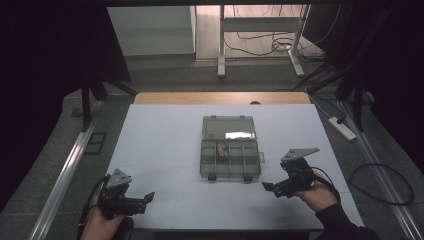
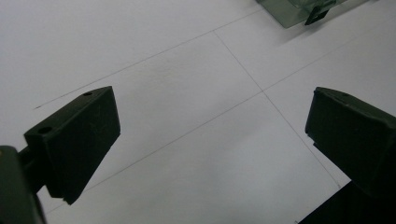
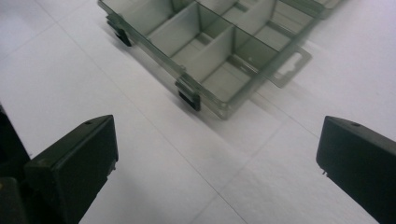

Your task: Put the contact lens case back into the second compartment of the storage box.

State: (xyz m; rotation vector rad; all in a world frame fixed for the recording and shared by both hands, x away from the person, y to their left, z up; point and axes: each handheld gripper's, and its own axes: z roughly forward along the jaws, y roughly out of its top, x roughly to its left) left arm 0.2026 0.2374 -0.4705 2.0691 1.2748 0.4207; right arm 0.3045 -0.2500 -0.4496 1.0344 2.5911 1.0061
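Observation:
A clear grey compartment box [image 1: 230,157] lies open in the middle of the white table [image 1: 160,140], its lid [image 1: 229,128] folded back flat. One upper compartment holds small items [image 1: 221,148]. My left gripper [image 1: 145,200] rests near the front left edge, open, with bare table between its jaws [image 2: 210,135]; a corner of the box [image 2: 299,9] shows far ahead. My right gripper [image 1: 270,189] sits at the front right, open, jaws wide [image 3: 215,158], pointing at the box's near corner and its black latches [image 3: 189,99].
A wooden table edge [image 1: 220,97] runs behind the white surface. A power strip [image 1: 342,127] and cables [image 1: 380,185] lie on the floor at right. White desk legs [image 1: 221,45] stand farther back. Metal rails [image 1: 65,170] flank the table.

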